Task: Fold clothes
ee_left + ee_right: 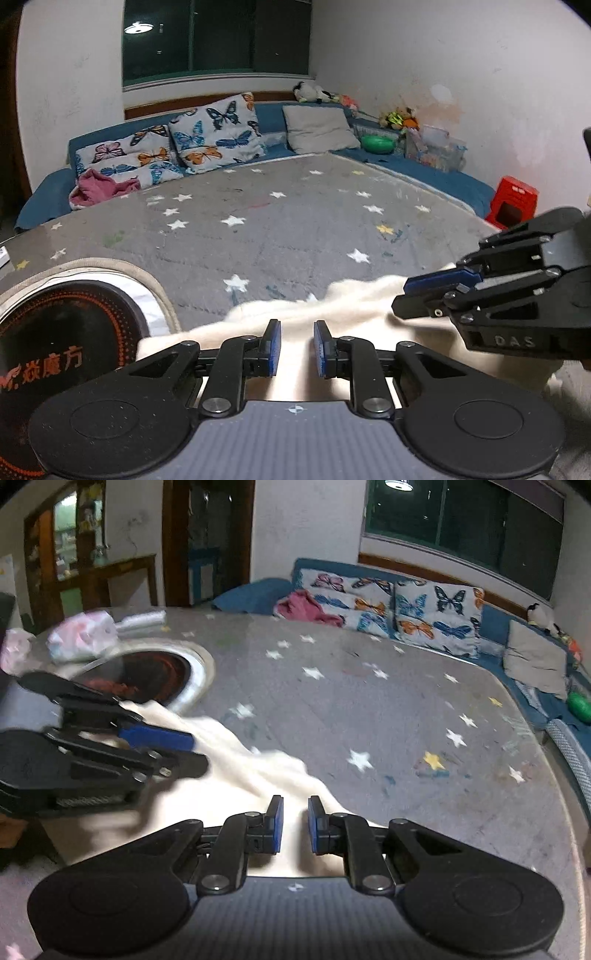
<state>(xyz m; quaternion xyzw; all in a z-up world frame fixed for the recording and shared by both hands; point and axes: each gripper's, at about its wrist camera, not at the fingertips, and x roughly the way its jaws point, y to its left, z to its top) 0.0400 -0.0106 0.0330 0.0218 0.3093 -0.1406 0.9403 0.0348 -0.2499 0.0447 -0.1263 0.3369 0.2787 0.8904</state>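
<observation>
A cream cloth lies bunched at the near edge of a grey star-print table, with both grippers over it. The left gripper has its blue pads parted, with a gap between them and cloth showing in that gap; whether they pinch the fabric cannot be told. The right gripper stands the same way, jaws apart over the cloth, grip unclear. Each gripper shows in the other's view, side-on and low against the cloth.

To the left, a round induction plate sits sunk in the table, ringed by a metal rim, with the cloth's edge touching it. Beyond it in the right view sit a blurred pink-and-white bundle and a clear roll.

Behind the table runs a blue bench with butterfly pillows, a grey pillow, a pink garment, a green bowl whose contents cannot be seen, and a clear tub of mixed small items. A red box stands at the bench's far right end.
</observation>
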